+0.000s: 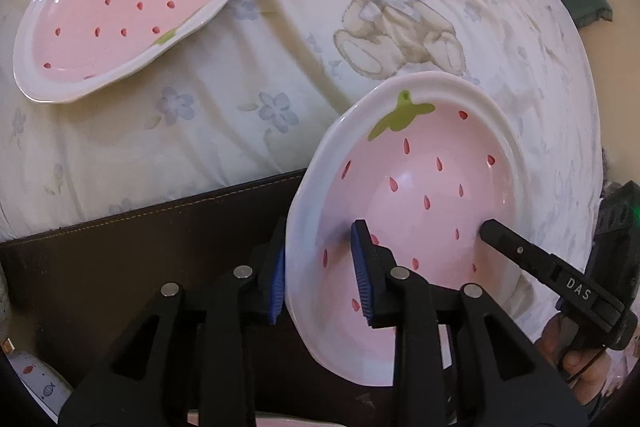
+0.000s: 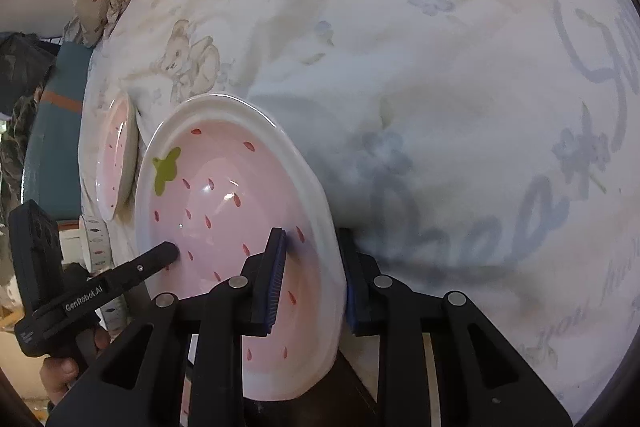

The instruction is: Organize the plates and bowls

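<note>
Both tongs are clamped on the same strawberry bowl: my left tongs pinch its near-left rim, one blue pad inside and one outside, and my right tongs pinch the opposite rim the same way. That bowl sits tilted at the edge of the bed, partly over the dark brown bed frame, with the bear-print bedsheet behind it. I judge the step in hand to be carrying this bowl over to stack with its mate, so I would lift with both hands together, keep the rim level between them, and avoid twisting one wrist against the other, since glazed ceramic could slip from the pads. I cannot tell how deep the pads bite past the raised lip. A second strawberry dish, shallower and oval, lies well apart on the sheet toward the far left. Both dishes look empty, showing only pink glaze, red seed marks and a green leaf. A small white cup with a printed band stands off the bed beyond the left tongs; its contents are hidden.
</note>
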Tool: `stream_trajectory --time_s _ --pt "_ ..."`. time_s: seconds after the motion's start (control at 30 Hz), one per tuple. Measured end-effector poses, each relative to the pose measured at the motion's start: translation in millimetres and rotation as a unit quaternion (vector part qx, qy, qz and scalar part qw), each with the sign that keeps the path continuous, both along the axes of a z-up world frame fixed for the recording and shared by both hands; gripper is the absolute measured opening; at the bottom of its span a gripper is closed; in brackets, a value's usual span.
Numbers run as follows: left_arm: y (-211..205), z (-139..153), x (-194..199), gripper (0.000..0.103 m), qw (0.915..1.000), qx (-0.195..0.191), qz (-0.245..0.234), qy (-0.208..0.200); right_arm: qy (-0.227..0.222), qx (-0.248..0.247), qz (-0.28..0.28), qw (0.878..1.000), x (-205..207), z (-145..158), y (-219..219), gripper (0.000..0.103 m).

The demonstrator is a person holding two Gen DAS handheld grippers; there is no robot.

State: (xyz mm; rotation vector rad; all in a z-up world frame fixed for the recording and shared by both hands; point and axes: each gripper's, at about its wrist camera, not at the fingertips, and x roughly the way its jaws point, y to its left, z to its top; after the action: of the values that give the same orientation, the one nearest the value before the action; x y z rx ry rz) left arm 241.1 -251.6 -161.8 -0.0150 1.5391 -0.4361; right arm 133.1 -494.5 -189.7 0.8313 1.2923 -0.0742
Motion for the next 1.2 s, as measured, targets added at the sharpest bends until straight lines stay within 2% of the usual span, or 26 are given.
stream_trajectory --time_s 0.23,0.4,0.57,0.7,0.97,1.2 --pt "8.9 5.8 -9.6 0.023 0.9996 -0.002 0.011 -0.028 -0.013 -0.021 0.034 0.999 -5.1 12.6 8.6 0.024" --pt "24.5 23.2 -13.9 0.023 0.9984 -0.015 0.033 -0.043 -0.024 -0.036 0.057 0.997 -9.4 20.5 20.9 0.024" --pt "44.4 43.3 -19.0 0.023 0.997 -0.016 0.052 -0.055 -0.029 -0.021 0.066 0.997 -9.4 22.8 32.1 0.025" --pt "60.6 54.4 -24.5 0.023 0.9964 -0.011 0.053 -0.065 -0.054 -0.023 0.095 0.994 -11.9 38.1 51.4 0.023" --pt "101.3 76.1 -59.3 0.023 0.9948 -0.007 0.067 -0.077 -0.09 -0.03 0.127 0.987 -29.3 67.9 84.7 0.02" --pt "141.7 87.3 -98.9 0.023 0.9936 -0.007 0.081 -0.078 -0.111 -0.037 0.177 0.977 -57.6 88.5 125.1 0.018"
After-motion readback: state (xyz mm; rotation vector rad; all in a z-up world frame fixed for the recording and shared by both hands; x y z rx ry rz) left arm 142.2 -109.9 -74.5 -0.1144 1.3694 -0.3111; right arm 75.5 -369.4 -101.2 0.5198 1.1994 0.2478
